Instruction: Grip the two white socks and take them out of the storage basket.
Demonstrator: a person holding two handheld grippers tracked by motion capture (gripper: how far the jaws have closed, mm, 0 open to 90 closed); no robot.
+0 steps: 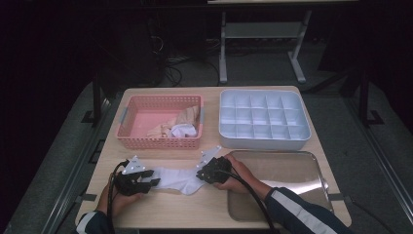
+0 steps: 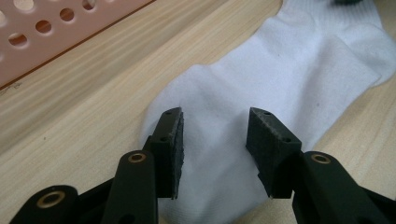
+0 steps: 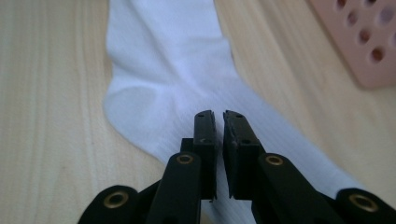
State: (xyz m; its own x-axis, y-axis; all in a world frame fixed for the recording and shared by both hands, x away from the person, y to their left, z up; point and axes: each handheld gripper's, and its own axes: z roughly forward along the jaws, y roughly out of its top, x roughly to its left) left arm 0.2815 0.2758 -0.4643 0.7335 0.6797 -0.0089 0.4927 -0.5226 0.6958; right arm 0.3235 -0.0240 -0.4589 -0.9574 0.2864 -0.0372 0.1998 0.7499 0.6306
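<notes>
A white sock (image 1: 174,178) lies flat on the wooden table near its front edge, stretched between my two grippers. My left gripper (image 1: 155,183) rests at the sock's left end. In the left gripper view the left gripper (image 2: 215,128) stands open, its pads on either side of the sock (image 2: 261,79) without pressing it. My right gripper (image 1: 199,175) sits at the sock's right end. In the right gripper view the right gripper (image 3: 215,116) has its jaws shut just above the sock (image 3: 163,70), near the heel bend, and I see no fabric between them.
A pink perforated basket (image 1: 160,143) behind the sock holds beige and white garments (image 1: 178,127). To its right stands a white divided tray (image 1: 263,138). A shiny metal tray (image 1: 292,170) lies at the front right, under the person's right forearm.
</notes>
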